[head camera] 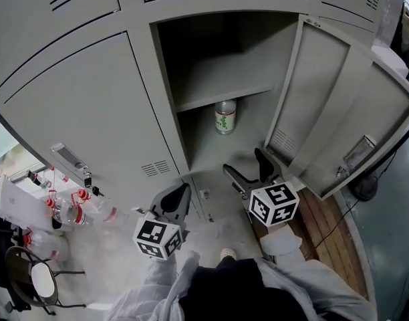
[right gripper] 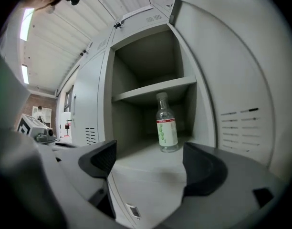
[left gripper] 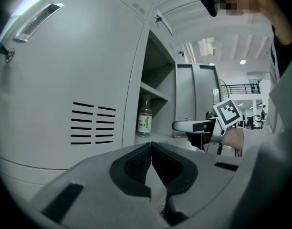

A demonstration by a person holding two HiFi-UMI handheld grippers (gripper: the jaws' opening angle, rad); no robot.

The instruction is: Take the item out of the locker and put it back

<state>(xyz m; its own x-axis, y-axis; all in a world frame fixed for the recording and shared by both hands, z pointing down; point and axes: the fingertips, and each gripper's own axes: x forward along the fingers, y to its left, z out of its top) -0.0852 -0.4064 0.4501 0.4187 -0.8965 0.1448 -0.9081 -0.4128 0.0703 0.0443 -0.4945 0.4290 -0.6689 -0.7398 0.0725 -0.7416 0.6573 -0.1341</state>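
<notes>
One bottle (head camera: 225, 117) in one locker (head camera: 211, 79); left gripper (head camera: 180, 192), right gripper (head camera: 244, 163) outside.

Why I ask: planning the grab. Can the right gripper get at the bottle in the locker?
Probably yes: the door stands open and the right gripper, jaws apart, faces the bottle with nothing between.

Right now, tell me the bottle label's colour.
Label: white, green print, red top band; clearest in right gripper view.
</notes>
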